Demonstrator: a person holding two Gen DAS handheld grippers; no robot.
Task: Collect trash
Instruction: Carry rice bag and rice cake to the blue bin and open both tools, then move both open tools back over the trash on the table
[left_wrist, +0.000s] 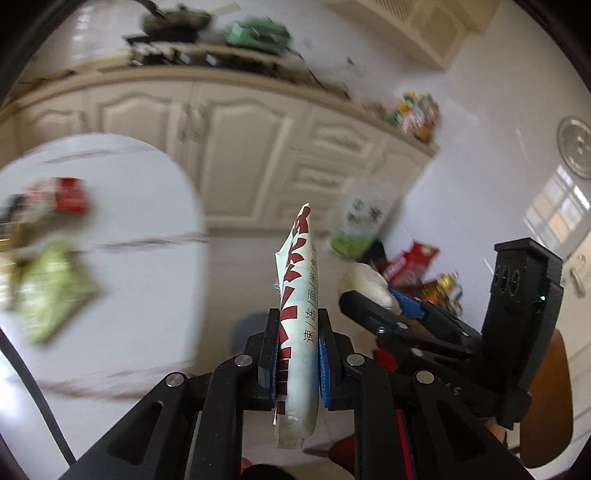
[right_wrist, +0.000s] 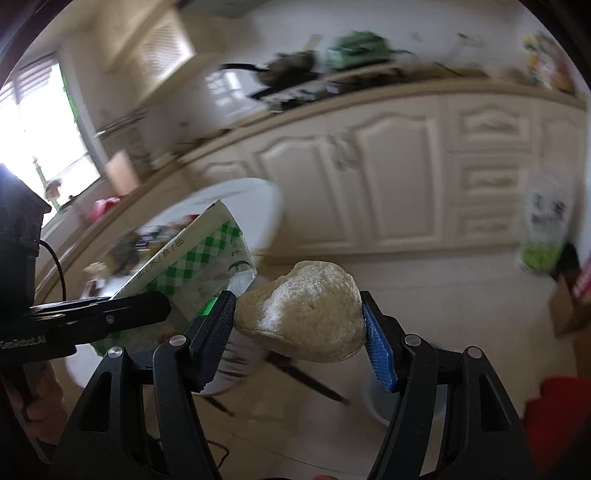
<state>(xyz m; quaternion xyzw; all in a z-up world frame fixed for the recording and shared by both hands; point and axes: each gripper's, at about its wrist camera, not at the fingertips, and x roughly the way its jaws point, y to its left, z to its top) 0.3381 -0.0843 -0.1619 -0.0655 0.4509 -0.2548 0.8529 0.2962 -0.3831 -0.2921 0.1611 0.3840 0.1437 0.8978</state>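
Note:
My left gripper (left_wrist: 297, 354) is shut on a folded food wrapper (left_wrist: 299, 280), pale with red characters, which stands up between the pads. In the right wrist view the same wrapper (right_wrist: 199, 266) shows a green check side, with a left gripper finger (right_wrist: 110, 314) in front of it. My right gripper (right_wrist: 299, 325) holds a torn white bun (right_wrist: 306, 314), and both pads press on its sides. In the left wrist view the bun (left_wrist: 365, 284) and the right gripper's fingers (left_wrist: 373, 314) lie just to the right of the wrapper. Both grippers hang over the floor, away from the table.
A white round table (left_wrist: 129, 206) at the left carries a green packet (left_wrist: 55, 288) and a red packet (left_wrist: 70, 194). Cream cabinets (left_wrist: 251, 140) line the back. Bags are piled in the floor corner (left_wrist: 410, 262), beside a green-and-white bag (left_wrist: 360, 221). A wooden chair (left_wrist: 550, 398) stands at the right.

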